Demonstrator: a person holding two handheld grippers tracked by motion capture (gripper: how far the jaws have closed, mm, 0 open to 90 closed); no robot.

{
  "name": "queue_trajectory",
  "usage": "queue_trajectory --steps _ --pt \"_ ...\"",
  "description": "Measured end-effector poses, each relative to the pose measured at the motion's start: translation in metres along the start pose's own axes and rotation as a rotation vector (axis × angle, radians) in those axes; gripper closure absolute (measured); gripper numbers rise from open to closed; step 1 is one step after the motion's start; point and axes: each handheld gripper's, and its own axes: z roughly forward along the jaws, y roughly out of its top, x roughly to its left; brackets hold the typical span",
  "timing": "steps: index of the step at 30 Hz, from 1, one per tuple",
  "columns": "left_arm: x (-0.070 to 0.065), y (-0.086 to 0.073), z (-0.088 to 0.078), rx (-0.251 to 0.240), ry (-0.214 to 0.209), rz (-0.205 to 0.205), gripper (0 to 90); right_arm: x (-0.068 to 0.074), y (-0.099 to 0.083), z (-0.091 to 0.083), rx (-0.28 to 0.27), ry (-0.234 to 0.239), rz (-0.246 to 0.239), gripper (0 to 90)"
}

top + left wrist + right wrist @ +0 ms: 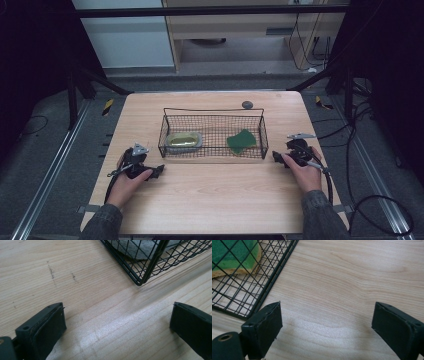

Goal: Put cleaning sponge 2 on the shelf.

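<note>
The high view looks forward and down over the whole table [210, 200]. Both gripper views sit close above the wood (looking along their jaws), each sharing a corner of the wire basket [214, 131] at frame top.

Two forearms in dark sleeves are extended from the near edge. The left hand [131, 176] is wrapped around the left gripper [158, 170], which is held low at the near left and pointed right, toward the middle. The right hand [303, 171] is closed around the right gripper [275, 156], held low at the right and pointed left. In both gripper views the two black jaws are seen set wide apart, with nothing held between them. A cable is trailed from each gripper.
</note>
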Motion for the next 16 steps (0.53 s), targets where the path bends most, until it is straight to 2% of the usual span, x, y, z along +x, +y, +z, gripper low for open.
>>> queue_trajectory --steps 5,7,10,16 --pt "0.000 0.000 0.000 -0.001 -0.001 0.001 0.0 0.002 -0.003 0.006 -0.007 0.004 0.011 9.5" --pt "0.000 0.000 0.000 -0.001 -0.001 0.002 0.0 0.002 -0.008 0.009 -0.037 -0.011 0.005 9.1" --pt "0.000 0.000 0.000 -0.001 -0.001 0.001 0.0 0.002 -0.010 0.010 -0.052 -0.021 -0.002 7.2" --pt "0.000 0.000 0.000 -0.001 -0.001 0.001 0.0 0.001 -0.009 0.011 -0.039 -0.037 0.017 2.1"
